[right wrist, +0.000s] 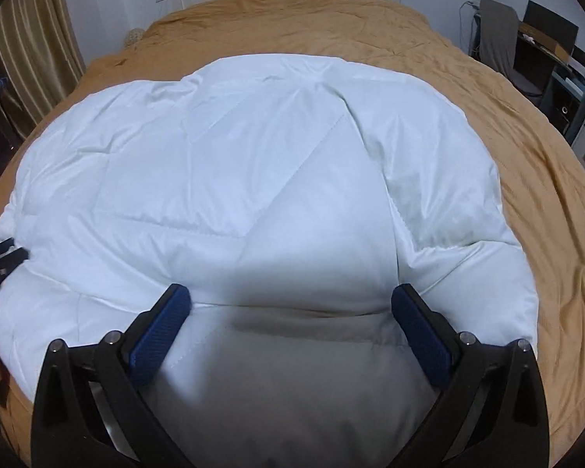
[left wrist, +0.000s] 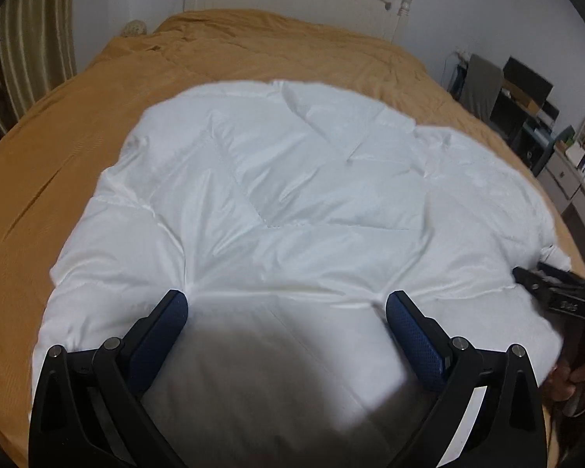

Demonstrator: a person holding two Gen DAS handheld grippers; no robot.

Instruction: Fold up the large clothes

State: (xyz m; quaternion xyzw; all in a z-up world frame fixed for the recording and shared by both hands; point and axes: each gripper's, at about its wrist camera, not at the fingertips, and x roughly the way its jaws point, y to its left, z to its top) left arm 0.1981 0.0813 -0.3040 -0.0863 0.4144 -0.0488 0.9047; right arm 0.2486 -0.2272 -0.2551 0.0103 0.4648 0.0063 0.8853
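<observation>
With both the left gripper (left wrist: 286, 319) and the right gripper (right wrist: 291, 314) spread wide and pinching nothing, we hover over the near edge of the white quilted duvet (left wrist: 292, 195) on the tan-covered bed (left wrist: 58, 148), judging we must next pinch its near hem.

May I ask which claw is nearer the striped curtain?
Left. The left claw is on the curtain side of the white padded garment; the right claw is farther over.
</observation>
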